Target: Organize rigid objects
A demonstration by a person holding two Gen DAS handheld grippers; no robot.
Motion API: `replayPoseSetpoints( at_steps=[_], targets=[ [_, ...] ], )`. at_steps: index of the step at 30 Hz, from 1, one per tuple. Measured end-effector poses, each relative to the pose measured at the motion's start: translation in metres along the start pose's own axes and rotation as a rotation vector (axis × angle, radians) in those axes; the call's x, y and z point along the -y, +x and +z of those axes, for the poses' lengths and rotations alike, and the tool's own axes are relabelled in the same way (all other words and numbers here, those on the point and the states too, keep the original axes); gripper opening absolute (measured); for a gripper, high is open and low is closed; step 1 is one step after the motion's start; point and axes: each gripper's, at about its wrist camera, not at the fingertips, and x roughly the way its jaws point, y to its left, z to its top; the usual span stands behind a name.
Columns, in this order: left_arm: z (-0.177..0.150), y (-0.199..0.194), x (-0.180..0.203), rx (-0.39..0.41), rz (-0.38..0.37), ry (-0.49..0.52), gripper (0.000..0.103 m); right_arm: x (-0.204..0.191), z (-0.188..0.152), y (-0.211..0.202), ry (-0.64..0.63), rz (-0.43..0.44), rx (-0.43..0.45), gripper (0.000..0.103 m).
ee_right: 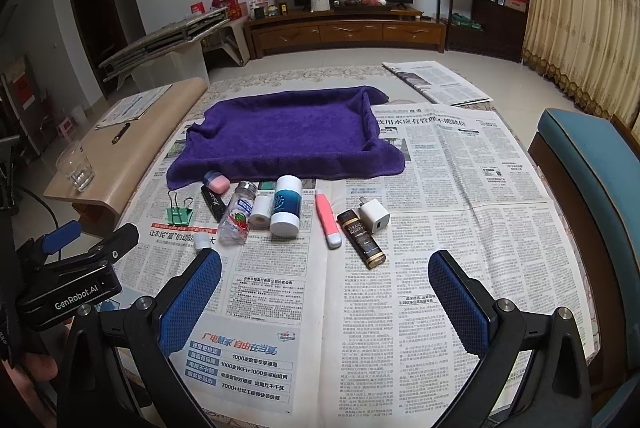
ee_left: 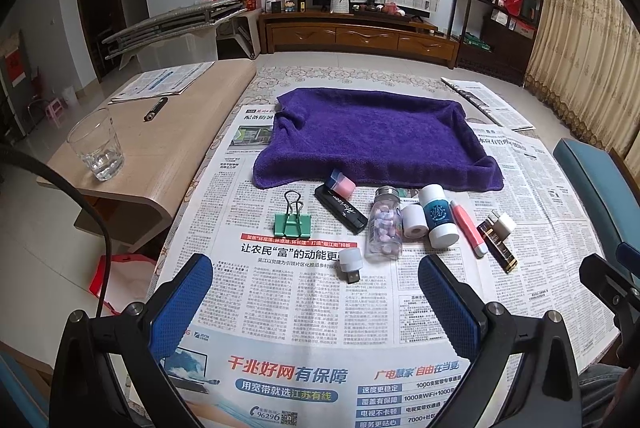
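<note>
- Left wrist view: left gripper [ee_left: 316,304] hovers low over the newspaper [ee_left: 280,308], jaws spread wide, nothing between the blue pads [ee_left: 182,304].
- Purple towel [ee_left: 372,139] lies spread on the newspaper, edges raised like a shallow tray; landmark for the rest.
- Just in front of the towel's near edge, a row of small items: green binder clip [ee_left: 293,218] at the left end, black USB stick [ee_left: 341,208] right of it, pink-and-blue cap [ee_left: 340,183] touching the towel edge.
- Clear pill bottle [ee_left: 386,226] lies on its side in front of the towel's middle; small white roll [ee_left: 415,222] and white-and-teal bottle [ee_left: 438,216] sit side by side to its right.
- Pink-and-white pen-like tube [ee_left: 468,224], dark brown lighter-like case [ee_left: 498,242] and white charger plug [ee_left: 502,224] lie in front of the towel's right corner.
- Small white USB lamp [ee_left: 351,264] sits closest to the gripper, farther from the towel than the row.
- Drinking glass [ee_left: 96,145] stands on a wooden side table [ee_left: 160,131], left of the towel.
- Right wrist view: right gripper [ee_right: 324,298] hovers over the newspaper [ee_right: 440,228], jaws wide apart, holding nothing.
- Towel [ee_right: 288,131] lies ahead; same row just in front of its near edge: binder clip [ee_right: 180,214], pill bottle [ee_right: 238,216], white-and-teal bottle [ee_right: 286,205], pink tube [ee_right: 328,220], dark case [ee_right: 360,238], charger plug [ee_right: 374,216].
- Left gripper body [ee_right: 76,276] shows at the left edge, well in front of the towel.
</note>
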Motion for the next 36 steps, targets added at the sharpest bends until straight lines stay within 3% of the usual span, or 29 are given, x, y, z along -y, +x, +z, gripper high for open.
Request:
replayPoseSetpoints(
  at_steps=[36],
  targets=[
    [0.003, -0.008, -0.001, 0.000, -0.012, 0.000, 0.103, 0.011, 0.003, -0.008, 0.014, 0.007, 0.016, 0.102]
  ],
)
